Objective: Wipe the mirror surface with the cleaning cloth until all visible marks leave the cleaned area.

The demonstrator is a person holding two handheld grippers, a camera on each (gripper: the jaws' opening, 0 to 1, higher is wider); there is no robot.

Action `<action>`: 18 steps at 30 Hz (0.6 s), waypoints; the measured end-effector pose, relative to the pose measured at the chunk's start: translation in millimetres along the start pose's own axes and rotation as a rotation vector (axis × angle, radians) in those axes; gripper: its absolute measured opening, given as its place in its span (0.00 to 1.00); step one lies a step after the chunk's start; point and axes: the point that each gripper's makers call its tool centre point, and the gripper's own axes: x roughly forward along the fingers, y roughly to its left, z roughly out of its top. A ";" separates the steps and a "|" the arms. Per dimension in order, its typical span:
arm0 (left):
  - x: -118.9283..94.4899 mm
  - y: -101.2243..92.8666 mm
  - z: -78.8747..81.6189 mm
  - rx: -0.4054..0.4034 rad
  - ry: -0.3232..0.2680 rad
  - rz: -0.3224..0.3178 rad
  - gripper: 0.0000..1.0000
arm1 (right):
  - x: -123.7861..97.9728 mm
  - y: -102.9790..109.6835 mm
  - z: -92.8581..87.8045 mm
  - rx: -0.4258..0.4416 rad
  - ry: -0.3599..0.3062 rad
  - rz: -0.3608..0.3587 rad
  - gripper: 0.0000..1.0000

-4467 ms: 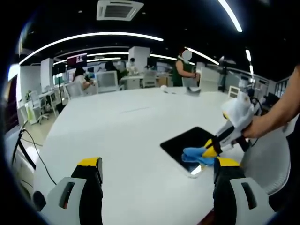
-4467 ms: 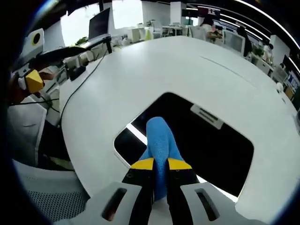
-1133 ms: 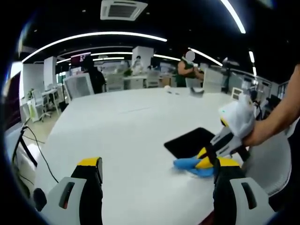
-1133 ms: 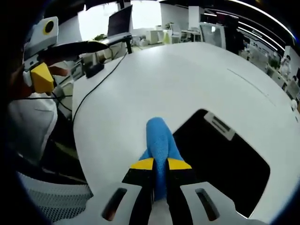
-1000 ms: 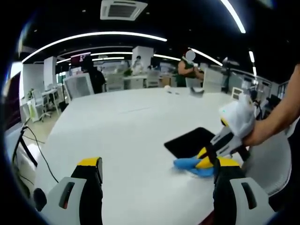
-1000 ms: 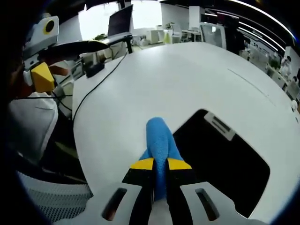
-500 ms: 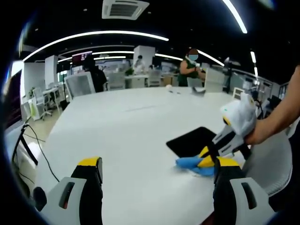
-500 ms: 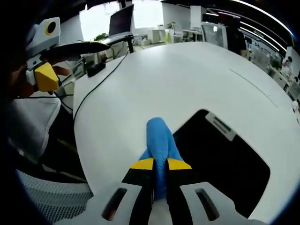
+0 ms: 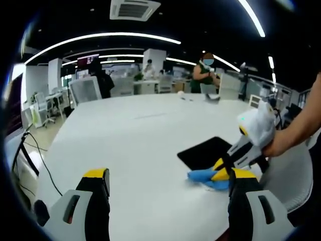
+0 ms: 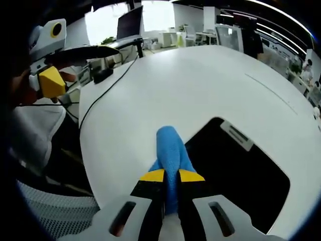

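A dark rectangular mirror (image 10: 241, 170) lies flat on the white table (image 10: 165, 90), near its edge. My right gripper (image 10: 171, 175) is shut on a blue cleaning cloth (image 10: 170, 148), whose folded end rests on the table just off the mirror's near corner. In the left gripper view the mirror (image 9: 205, 152) shows at the right, with the right gripper (image 9: 220, 175) and the blue cloth (image 9: 203, 176) at its near end. My left gripper (image 9: 168, 173) hangs open above the table with nothing between its jaws.
A black cable (image 10: 100, 85) runs over the table's left edge toward a monitor (image 10: 128, 22). A mesh chair (image 10: 55, 211) sits below the table edge. People (image 9: 203, 70) and office chairs stand at the far side. A hand (image 9: 296, 133) holds the right gripper.
The cloth has slid from the middle of the mirror to its near corner, off onto the table. Over the last second almost nothing has moved.
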 end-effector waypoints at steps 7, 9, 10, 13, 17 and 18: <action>1.5 -0.9 -0.4 0.003 0.004 -0.004 0.99 | 0.1 -0.1 -0.2 0.004 -0.003 0.003 0.03; 1.9 -1.7 -0.9 0.004 0.006 -0.006 0.99 | 0.1 -0.2 -0.3 0.006 -0.004 0.003 0.03; 2.2 -1.8 -1.2 0.005 0.007 -0.006 0.99 | 0.1 -0.2 -0.3 0.006 -0.004 0.003 0.03; 2.8 -1.8 -1.3 0.003 0.006 -0.005 0.99 | 0.0 -0.2 -0.3 0.007 -0.005 0.004 0.03; 3.5 -2.1 -1.0 0.003 0.006 -0.006 0.99 | -0.6 0.4 0.1 0.007 -0.005 0.005 0.03; 3.6 -2.0 -1.0 0.003 0.006 -0.006 0.99 | -0.8 0.5 0.2 0.007 -0.006 0.005 0.03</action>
